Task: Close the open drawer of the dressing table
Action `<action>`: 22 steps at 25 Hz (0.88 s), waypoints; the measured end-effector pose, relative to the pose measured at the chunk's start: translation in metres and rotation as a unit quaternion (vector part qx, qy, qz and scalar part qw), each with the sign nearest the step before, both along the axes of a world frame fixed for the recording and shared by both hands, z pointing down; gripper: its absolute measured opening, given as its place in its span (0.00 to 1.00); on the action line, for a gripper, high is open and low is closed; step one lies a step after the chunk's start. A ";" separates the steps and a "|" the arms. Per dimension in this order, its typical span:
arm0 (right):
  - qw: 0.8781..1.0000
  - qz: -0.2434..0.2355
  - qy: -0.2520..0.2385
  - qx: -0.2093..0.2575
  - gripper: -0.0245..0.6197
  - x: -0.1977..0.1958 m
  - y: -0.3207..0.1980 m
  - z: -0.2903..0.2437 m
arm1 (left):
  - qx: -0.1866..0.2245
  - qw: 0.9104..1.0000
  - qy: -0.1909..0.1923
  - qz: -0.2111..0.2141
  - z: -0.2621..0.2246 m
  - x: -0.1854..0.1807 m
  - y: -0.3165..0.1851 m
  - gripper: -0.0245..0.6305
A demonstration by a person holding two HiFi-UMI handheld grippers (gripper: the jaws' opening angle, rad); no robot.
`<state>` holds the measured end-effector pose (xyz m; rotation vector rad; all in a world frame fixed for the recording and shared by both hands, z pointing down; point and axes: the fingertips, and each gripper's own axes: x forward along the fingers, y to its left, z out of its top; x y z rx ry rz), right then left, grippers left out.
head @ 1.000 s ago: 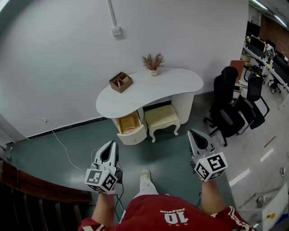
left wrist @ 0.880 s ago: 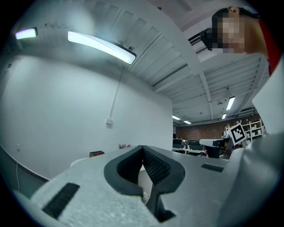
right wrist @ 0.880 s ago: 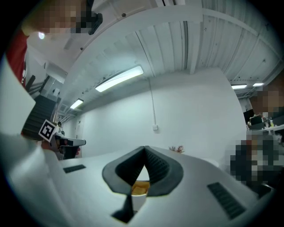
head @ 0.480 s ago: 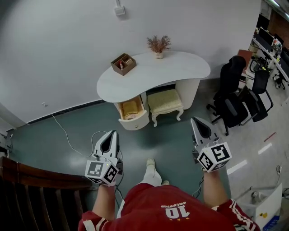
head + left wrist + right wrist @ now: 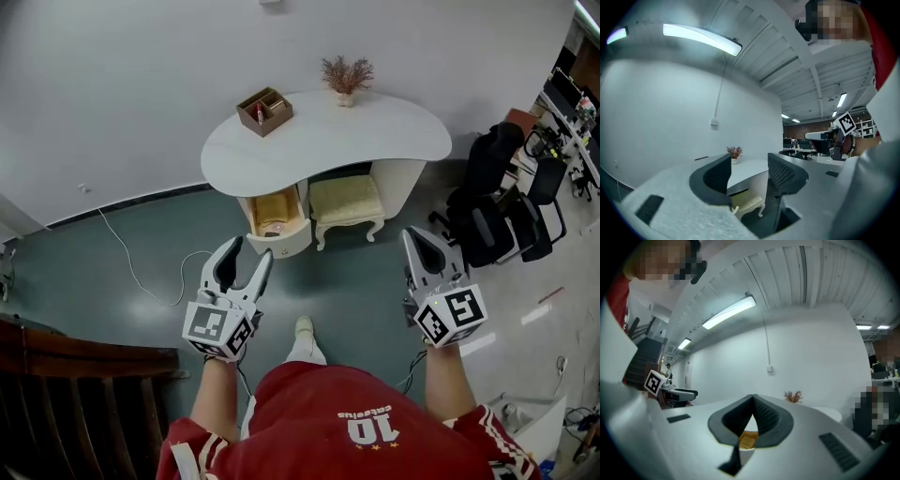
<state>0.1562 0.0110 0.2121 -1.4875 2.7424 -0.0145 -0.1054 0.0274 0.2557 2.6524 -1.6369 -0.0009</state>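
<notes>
Versus a second ago, the person is standing closer in: in the head view the desk (image 5: 375,141) and its drawer (image 5: 277,225) are sitting nearer the claws than before, and the drawer is still hanging open, with its yellowish inside showing. The left claw (image 5: 250,251) was pinched shut earlier; now its jaws are opening and standing wide, with nothing between them. In the left gripper view only the far desk edge and the stool (image 5: 749,202) are showing through the left claw (image 5: 749,161) gap. The right claw (image 5: 413,236) is staying closed as before, its tips meeting in the right gripper view (image 5: 752,398), gripping nothing, with a sliver of the drawer (image 5: 749,439) peeking below them. In the head view the drawer is lying at about 1 o'clock from the left claw, just beyond its tips and not touching, and at about 9 o'clock from the right claw, well apart. The drawer is sticking out under the desk's left end, with the stool (image 5: 347,202) tucked just beside it at 3 o'clock. A wooden box (image 5: 264,111) and a dried plant (image 5: 346,73) are sitting on the desk.
</notes>
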 end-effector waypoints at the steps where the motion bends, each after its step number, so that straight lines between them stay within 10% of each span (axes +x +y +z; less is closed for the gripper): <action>1: 1.000 -0.003 0.003 -0.004 0.05 -0.003 -0.004 0.003 | -0.007 1.000 0.001 0.002 0.006 0.000 -0.005 0.43; 15: 0.995 -0.023 0.028 -0.089 0.05 -0.030 -0.056 0.090 | -0.120 0.992 0.025 0.017 0.138 0.007 -0.053 0.42; 22: 0.990 -0.040 0.040 -0.127 0.05 -0.058 -0.077 0.147 | -0.154 0.986 0.041 -0.040 0.225 -0.007 -0.083 0.41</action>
